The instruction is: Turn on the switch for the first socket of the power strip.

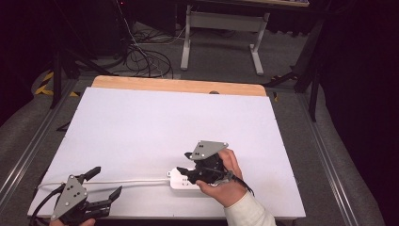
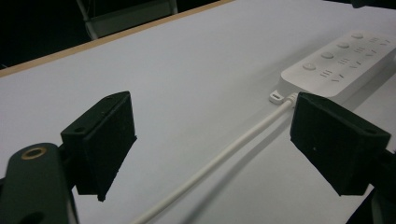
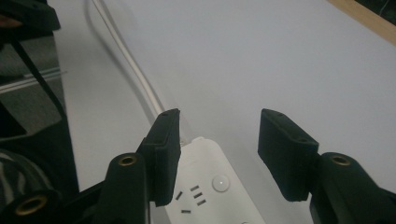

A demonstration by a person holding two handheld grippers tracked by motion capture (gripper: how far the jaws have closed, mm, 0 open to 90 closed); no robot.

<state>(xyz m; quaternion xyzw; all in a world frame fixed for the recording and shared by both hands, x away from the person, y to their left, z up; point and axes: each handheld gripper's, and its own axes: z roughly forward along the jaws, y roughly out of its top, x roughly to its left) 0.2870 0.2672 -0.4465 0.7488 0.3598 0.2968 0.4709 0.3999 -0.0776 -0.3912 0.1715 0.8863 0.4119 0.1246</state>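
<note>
A white power strip (image 1: pixel 181 180) lies near the table's front edge, and its white cable (image 1: pixel 117 181) runs left along that edge. My right gripper (image 1: pixel 184 163), held in a hand with a white sleeve, hovers over the strip's cable end. In the right gripper view the right gripper (image 3: pixel 223 140) stands open above the power strip (image 3: pixel 215 186), its pads clear of it. My left gripper (image 1: pixel 107 181) is at the front left corner, open, straddling the cable. In the left gripper view the cable (image 2: pixel 224 154) passes untouched between the wide jaws of the left gripper (image 2: pixel 222 135) toward the power strip (image 2: pixel 341 60).
The white table top (image 1: pixel 164 122) has a wooden strip (image 1: pixel 179 85) along its far edge. Beyond it stand a white desk frame (image 1: pixel 221 28) and loose floor cables (image 1: pixel 146 59). Metal rails (image 1: pixel 28 141) flank the table.
</note>
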